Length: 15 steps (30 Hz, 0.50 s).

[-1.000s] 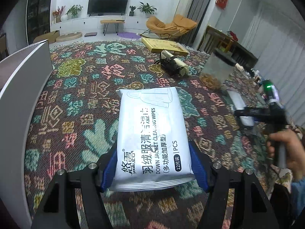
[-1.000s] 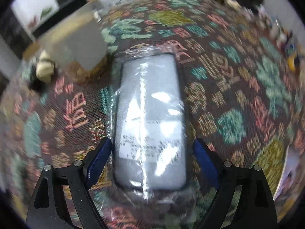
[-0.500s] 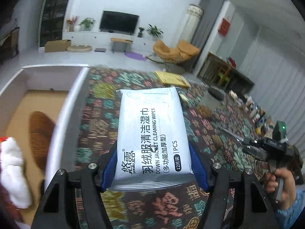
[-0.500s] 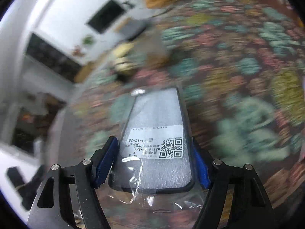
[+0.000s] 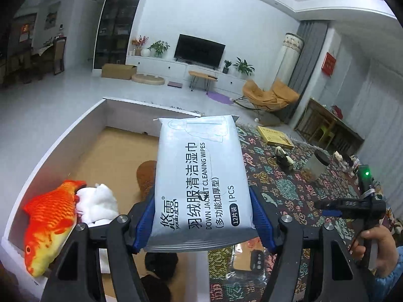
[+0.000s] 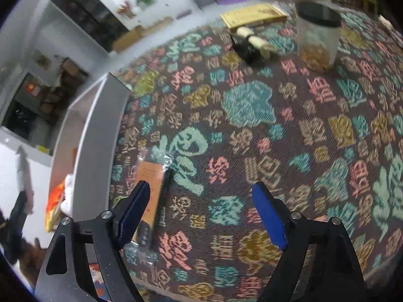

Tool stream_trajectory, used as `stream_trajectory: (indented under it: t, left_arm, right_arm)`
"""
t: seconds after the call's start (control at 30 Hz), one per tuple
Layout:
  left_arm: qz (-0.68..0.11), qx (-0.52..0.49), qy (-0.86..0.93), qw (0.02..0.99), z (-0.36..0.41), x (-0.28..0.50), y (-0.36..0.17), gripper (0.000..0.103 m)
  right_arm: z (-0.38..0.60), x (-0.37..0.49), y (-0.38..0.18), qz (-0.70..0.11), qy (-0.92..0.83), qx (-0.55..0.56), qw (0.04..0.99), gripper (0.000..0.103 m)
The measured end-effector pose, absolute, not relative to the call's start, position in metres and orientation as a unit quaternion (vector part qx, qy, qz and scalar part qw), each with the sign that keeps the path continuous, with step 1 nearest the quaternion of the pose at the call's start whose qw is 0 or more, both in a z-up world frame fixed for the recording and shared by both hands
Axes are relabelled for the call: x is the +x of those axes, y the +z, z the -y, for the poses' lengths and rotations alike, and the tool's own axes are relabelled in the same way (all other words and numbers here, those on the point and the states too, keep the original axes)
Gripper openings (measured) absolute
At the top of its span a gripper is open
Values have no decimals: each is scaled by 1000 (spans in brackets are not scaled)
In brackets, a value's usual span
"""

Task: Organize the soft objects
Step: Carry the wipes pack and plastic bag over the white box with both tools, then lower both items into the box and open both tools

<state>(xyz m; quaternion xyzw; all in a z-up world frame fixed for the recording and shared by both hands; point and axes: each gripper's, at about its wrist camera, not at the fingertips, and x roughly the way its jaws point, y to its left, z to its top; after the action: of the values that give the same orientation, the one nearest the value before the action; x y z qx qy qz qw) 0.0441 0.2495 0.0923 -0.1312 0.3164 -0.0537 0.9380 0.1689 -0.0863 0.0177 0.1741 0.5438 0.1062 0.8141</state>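
My left gripper (image 5: 201, 224) is shut on a white pack of wet wipes (image 5: 201, 176) and holds it in the air over the right edge of a white-walled box (image 5: 63, 136). In the box lie an orange plush fish (image 5: 47, 224), a white fluffy thing (image 5: 97, 201) and a brown soft thing (image 5: 146, 173). My right gripper (image 6: 201, 214) is open and empty above the patterned cloth. A phone case in a clear bag (image 6: 151, 193) lies on the cloth by its left finger; it also shows in the left wrist view (image 5: 249, 259).
A patterned cloth (image 6: 277, 125) covers the table. On it stand a clear jar with a black lid (image 6: 318, 35), a black and cream bundle (image 6: 252, 42) and a yellow flat box (image 6: 254, 15). The box wall (image 6: 98, 136) borders the cloth on the left.
My left gripper carried the wipes leftward from over the cloth to over the box. My right gripper closed on the bagged phone case, moved it beside the box, then opened and let it go.
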Motion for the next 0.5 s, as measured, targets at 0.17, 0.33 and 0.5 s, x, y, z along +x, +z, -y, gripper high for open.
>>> stream_trajectory:
  t: [0.17, 0.33, 0.5]
  left_arm:
    - [-316, -137, -52, 937, -252, 36, 83, 68]
    - [-315, -125, -49, 939, -248, 31, 80, 68]
    - [-320, -107, -30, 941, -252, 27, 78, 68]
  right_arm:
    - [21, 162, -38, -605, 93, 237, 755, 86]
    - [-60, 175, -68, -600, 37, 129, 789, 99]
    - [-97, 160, -75, -557, 87, -61, 823, 99]
